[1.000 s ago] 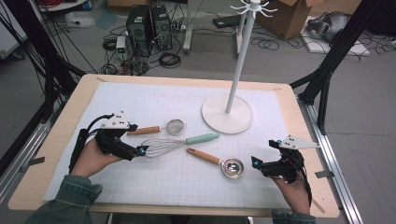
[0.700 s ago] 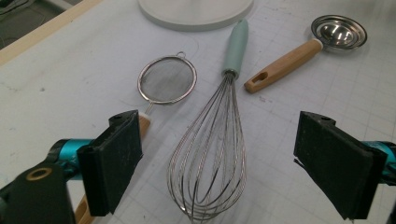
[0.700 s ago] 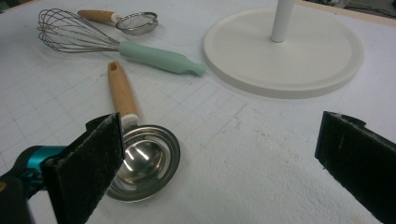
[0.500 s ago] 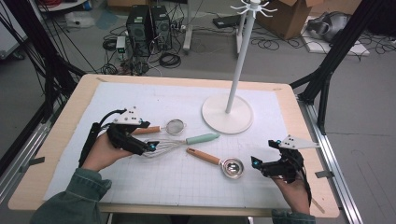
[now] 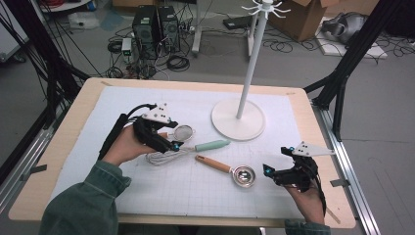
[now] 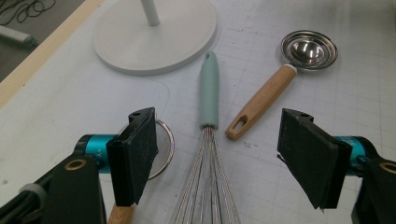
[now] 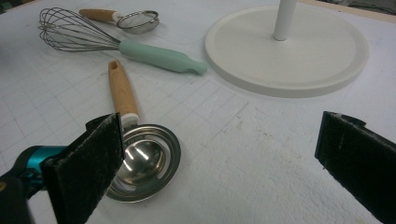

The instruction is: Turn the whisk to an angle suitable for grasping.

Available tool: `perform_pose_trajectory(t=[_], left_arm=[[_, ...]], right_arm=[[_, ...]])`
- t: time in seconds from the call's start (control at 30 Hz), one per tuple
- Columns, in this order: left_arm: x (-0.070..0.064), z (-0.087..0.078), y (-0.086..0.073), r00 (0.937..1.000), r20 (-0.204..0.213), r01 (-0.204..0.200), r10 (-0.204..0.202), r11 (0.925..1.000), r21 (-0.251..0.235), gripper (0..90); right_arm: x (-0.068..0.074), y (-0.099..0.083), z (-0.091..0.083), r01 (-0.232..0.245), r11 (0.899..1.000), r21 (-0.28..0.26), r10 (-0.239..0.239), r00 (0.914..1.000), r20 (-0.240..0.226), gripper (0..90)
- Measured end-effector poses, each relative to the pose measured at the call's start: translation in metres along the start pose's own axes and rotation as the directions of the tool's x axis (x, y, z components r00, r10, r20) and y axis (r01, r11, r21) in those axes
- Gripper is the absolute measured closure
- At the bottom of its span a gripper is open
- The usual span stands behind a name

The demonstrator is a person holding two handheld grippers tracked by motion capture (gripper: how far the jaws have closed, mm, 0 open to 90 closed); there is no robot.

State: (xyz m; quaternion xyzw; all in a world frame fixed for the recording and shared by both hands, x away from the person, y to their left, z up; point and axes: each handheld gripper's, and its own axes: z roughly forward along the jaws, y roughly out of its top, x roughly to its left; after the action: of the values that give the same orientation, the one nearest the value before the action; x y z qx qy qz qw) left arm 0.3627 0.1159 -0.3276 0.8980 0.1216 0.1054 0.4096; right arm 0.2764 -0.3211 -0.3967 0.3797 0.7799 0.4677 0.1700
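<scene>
High view: left gripper is hovering over the whisk, right above its wire end, w/ the small sieve just beside it. Whisk is lying flat on the white mat, mint handle pointing toward the stand base. Right gripper is sitting near the mat's right edge, just beside the metal measuring spoon. Jaw gaps are hard to judge from up here.

Left gripper view: jaws are standing wide apart, holding nothing. Whisk wires are running up btwn them, handle beyond; not touching either pad. Sieve rim is peeking out behind the left jaw. Spoon's wooden handle is lying just right of the whisk handle, apart from it.

Right gripper view: jaws are also spread wide, empty. Spoon bowl is sitting just by the left jaw, partly hidden behind it. Whisk and sieve are lying farther off, stand base at the right.
</scene>
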Motion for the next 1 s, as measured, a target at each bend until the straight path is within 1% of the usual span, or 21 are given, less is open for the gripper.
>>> perform_pose_trajectory(t=[0.03, 0.07, 0.1, 0.17, 0.27, 0.3, 0.33, 0.37, 0.4, 0.43, 0.47, 0.53, 0.57, 0.6, 0.7, 0.77, 0.83, 0.93, 0.97, 1.0], left_arm=[[0.001, 0.002, 0.002, 0.9999, 0.009, -0.006, 0.006, 1.0, 0.004, 30.1], [0.003, 0.007, 0.005, 0.9995, 0.026, -0.015, 0.015, 0.9999, -0.003, 31.2], [0.004, 0.009, 0.007, 0.9991, 0.034, -0.027, 0.027, 0.9996, 0.01, 32.1], [0.006, 0.018, 0.013, 0.9986, 0.04, -0.035, 0.034, 0.9992, 0.017, 32.2], [0.011, 0.031, 0.019, 0.9969, 0.054, -0.059, 0.057, 0.9976, 0.037, 33.1], [0.013, 0.037, 0.021, 0.9967, 0.063, -0.054, 0.051, 0.9976, 0.045, 33.4], [0.014, 0.04, 0.021, 0.9965, 0.064, -0.057, 0.054, 0.9973, 0.046, 34.2], [0.015, 0.046, 0.02, 0.9964, 0.071, -0.05, 0.046, 0.9974, 0.052, 36.1], [0.016, 0.05, 0.02, 0.9959, 0.077, -0.052, 0.047, 0.9967, 0.062, 36.6], [0.018, 0.06, 0.018, 0.9953, 0.089, -0.046, 0.039, 0.9956, 0.082, 36.8], [0.018, 0.06, 0.018, 0.9953, 0.089, -0.046, 0.039, 0.9956, 0.082, 37.1], [0.02, 0.068, 0.016, 0.9945, 0.098, -0.047, 0.037, 0.9935, 0.103, 37.4], [0.021, 0.076, 0.014, 0.9938, 0.108, -0.038, 0.025, 0.992, 0.12, 37.7], [0.021, 0.076, 0.014, 0.9938, 0.108, -0.038, 0.025, 0.992, 0.12, 38.0], [0.021, 0.088, 0.011, 0.9927, 0.119, -0.039, 0.022, 0.9889, 0.144, 39.9], [0.021, 0.09, 0.011, 0.9925, 0.12, -0.043, 0.025, 0.9881, 0.148, 41.4], [0.021, 0.095, 0.01, 0.9923, 0.122, -0.037, 0.018, 0.9873, 0.154, 42.7], [0.022, 0.101, 0.008, 0.9915, 0.129, -0.043, 0.021, 0.9841, 0.172, 44.1], [0.022, 0.104, 0.008, 0.9913, 0.131, -0.035, 0.012, 0.9838, 0.176, 44.1], [0.022, 0.106, 0.008, 0.9912, 0.132, -0.035, 0.011, 0.9827, 0.182, 45.3]], right_arm=[[0.0, 0.0, 0.0, 0.0, 1.0, 0.0, 0.0, 1.0, -0.001, 0.5], [0.0, 0.0, 0.0, 0.0, 1.0, -0.001, 0.0, 1.0, -0.001, 0.5], [0.0, 0.0, 0.001, -0.001, 1.0, -0.002, 0.001, 1.0, -0.001, 0.5], [-0.001, 0.0, 0.001, 0.001, 1.0, 0.0, -0.001, 1.0, -0.001, 0.5], [-0.001, -0.001, 0.001, -0.003, 1.0, 0.0, 0.003, 1.0, -0.002, 0.5], [-0.001, -0.001, 0.001, -0.001, 1.0, 0.0, 0.001, 1.0, -0.002, 0.5], [-0.001, -0.001, 0.001, 0.0, 1.0, -0.002, 0.0, 1.0, -0.003, 0.5], [-0.002, -0.001, 0.0, -0.002, 1.0, -0.003, 0.002, 1.0, -0.002, 0.5], [-0.002, -0.001, -0.001, -0.004, 1.0, -0.006, 0.004, 1.0, -0.003, 0.5], [-0.002, -0.001, -0.001, -0.005, 1.0, -0.008, 0.005, 1.0, -0.001, 0.5], [-0.003, -0.001, -0.001, -0.005, 1.0, -0.008, 0.005, 1.0, 0.0, 0.5], [-0.003, -0.002, -0.001, -0.01, 1.0, -0.008, 0.01, 1.0, -0.001, 0.5], [-0.003, -0.002, -0.001, -0.01, 1.0, -0.007, 0.01, 1.0, -0.001, 0.5], [-0.003, -0.002, -0.001, -0.009, 1.0, -0.008, 0.009, 1.0, -0.002, 0.5], [-0.003, -0.002, -0.001, -0.011, 1.0, -0.004, 0.011, 0.9999, -0.004, 0.5], [-0.003, -0.002, 0.0, -0.009, 1.0, -0.006, 0.009, 0.9999, -0.005, 0.5], [-0.004, -0.002, 0.001, 0.001, 1.0, -0.01, -0.001, 1.0, -0.004, 0.5], [-0.004, -0.003, 0.001, 0.001, 1.0, -0.012, -0.001, 1.0, -0.005, 0.5], [-0.004, -0.003, 0.001, 0.001, 1.0, -0.012, -0.001, 1.0, -0.005, 0.5], [-0.003, -0.003, 0.001, -0.005, 1.0, -0.01, 0.005, 1.0, -0.006, 0.5]])
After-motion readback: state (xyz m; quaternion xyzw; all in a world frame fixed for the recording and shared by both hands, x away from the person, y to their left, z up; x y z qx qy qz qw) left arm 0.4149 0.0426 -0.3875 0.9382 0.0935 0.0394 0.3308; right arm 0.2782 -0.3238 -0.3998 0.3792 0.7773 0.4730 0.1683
